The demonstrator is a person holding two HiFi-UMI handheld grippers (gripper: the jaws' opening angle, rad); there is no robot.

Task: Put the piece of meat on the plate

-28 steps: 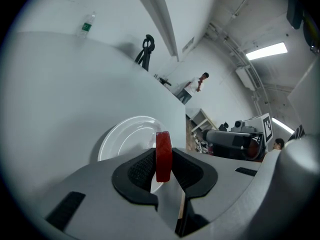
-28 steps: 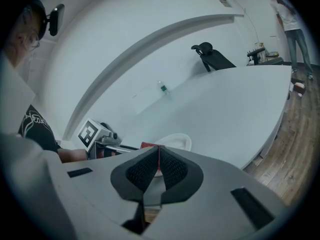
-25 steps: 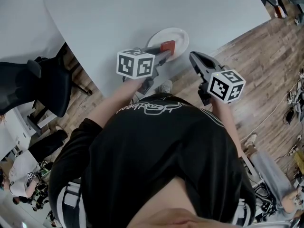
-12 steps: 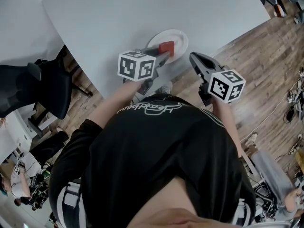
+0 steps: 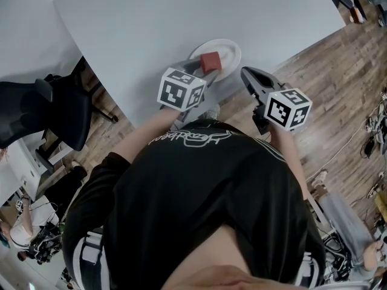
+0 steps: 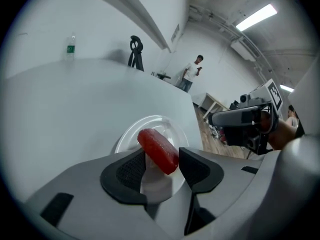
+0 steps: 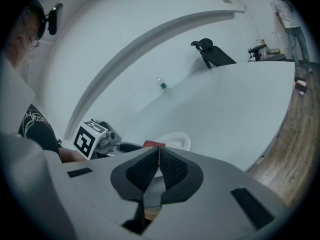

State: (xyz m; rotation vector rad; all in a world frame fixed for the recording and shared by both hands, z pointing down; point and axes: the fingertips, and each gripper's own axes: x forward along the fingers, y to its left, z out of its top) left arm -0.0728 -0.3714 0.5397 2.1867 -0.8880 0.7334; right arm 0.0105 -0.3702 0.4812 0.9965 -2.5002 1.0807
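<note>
L gripper is at the left, over the white plate. The plate sits near the edge of the table. The jaws are opening. The piece of meat is btw them, tipped on a slant. Its low end is by the right pad and its top end leans out over the plate. The left pad has a gap to it, so nothing squeezes it now. Can't tell if its low end sits on the plate yet.

Meat: small red block, smooth + a bit shiny. Prob light. It keeps its shape on a slant w/ no sag, so prob stiff, maybe a toy. The shiny skin could slip. If it needs a new grab, take it across the thin way, at the middle, pads flat on the two long sides, not on a corner. A soft squeeze is enough, I think.

The plate looks thin + light. It could slide or tip if bumped at the rim.

R gripper is to the right, by the table edge, near the plate. Its jaws are pressed together w/ nothing in them.
</note>
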